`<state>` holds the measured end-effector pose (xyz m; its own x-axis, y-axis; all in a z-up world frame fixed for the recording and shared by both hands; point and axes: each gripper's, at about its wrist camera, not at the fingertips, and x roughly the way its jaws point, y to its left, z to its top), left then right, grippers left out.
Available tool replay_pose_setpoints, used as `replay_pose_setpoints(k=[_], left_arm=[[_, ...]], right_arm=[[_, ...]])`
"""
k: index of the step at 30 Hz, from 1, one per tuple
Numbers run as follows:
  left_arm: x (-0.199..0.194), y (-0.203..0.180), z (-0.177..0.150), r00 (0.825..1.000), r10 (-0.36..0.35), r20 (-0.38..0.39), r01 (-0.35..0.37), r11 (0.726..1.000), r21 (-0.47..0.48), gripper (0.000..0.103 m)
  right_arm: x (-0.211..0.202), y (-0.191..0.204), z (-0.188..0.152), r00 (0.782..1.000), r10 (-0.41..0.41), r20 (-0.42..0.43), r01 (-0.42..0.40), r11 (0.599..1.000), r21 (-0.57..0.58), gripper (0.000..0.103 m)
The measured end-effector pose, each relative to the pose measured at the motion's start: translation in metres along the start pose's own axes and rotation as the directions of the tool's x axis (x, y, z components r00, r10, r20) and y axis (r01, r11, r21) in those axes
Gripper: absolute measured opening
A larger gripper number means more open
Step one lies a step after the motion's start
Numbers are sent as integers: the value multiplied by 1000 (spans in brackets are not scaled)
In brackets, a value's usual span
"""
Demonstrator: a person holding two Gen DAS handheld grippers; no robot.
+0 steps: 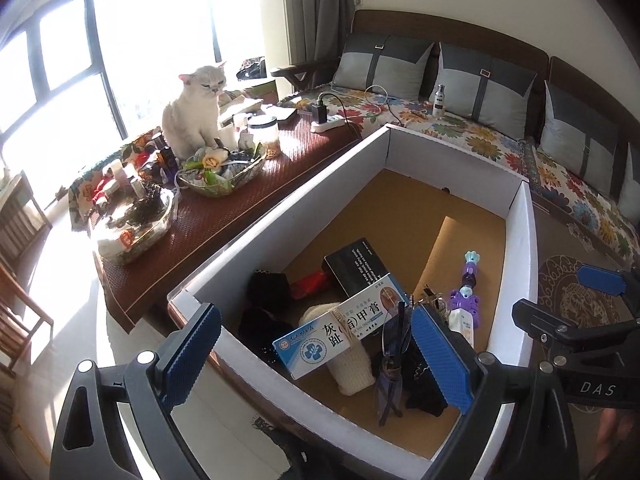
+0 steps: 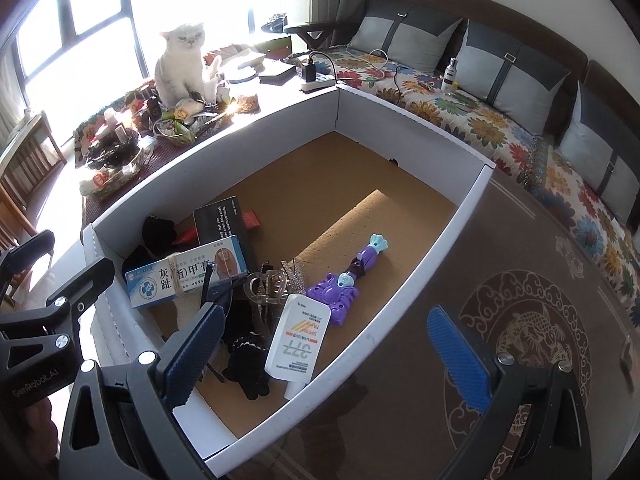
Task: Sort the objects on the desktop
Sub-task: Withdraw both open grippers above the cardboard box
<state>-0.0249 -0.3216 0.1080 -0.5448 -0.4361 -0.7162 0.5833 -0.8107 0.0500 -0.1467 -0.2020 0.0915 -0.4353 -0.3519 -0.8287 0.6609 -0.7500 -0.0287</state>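
Observation:
A white cardboard box point(image 1: 248, 216) point(image 2: 452, 236) with a brown floor holds sorted things: a blue-and-white medicine carton point(image 1: 340, 332) point(image 2: 184, 272), a black box point(image 1: 356, 268) point(image 2: 220, 220), a purple toy point(image 1: 466, 292) point(image 2: 344, 284), a white sunscreen tube point(image 2: 298, 340), black cloth point(image 2: 244, 356), glasses point(image 1: 394, 364) and a cream knitted piece point(image 1: 352, 372). My left gripper point(image 1: 316, 360) is open and empty above the box's near end. My right gripper point(image 2: 328, 356) is open and empty over the box's near right wall; it also shows in the left wrist view point(image 1: 568, 304).
A white cat point(image 1: 196, 112) point(image 2: 180, 64) sits on the brown side table point(image 1: 224, 216) among glass bowls of clutter point(image 1: 220, 168). A power strip point(image 1: 328, 124) lies at the table's far end. A sofa with floral cover and grey cushions point(image 1: 492, 92) runs behind. A patterned dark tabletop point(image 2: 500, 320) lies right of the box.

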Motion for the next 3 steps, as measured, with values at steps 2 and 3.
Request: replay_pose_setpoints(k=[2, 3], left_arm=[[-8, 4, -1, 998, 35, 46, -34, 999, -33, 97], [-9, 4, -1, 998, 34, 55, -32, 999, -33, 97]], right_arm=[[0, -1, 0, 1000, 2, 1, -2, 1000, 5, 102], [0, -2, 0, 1000, 4, 2, -4, 1000, 7, 102]])
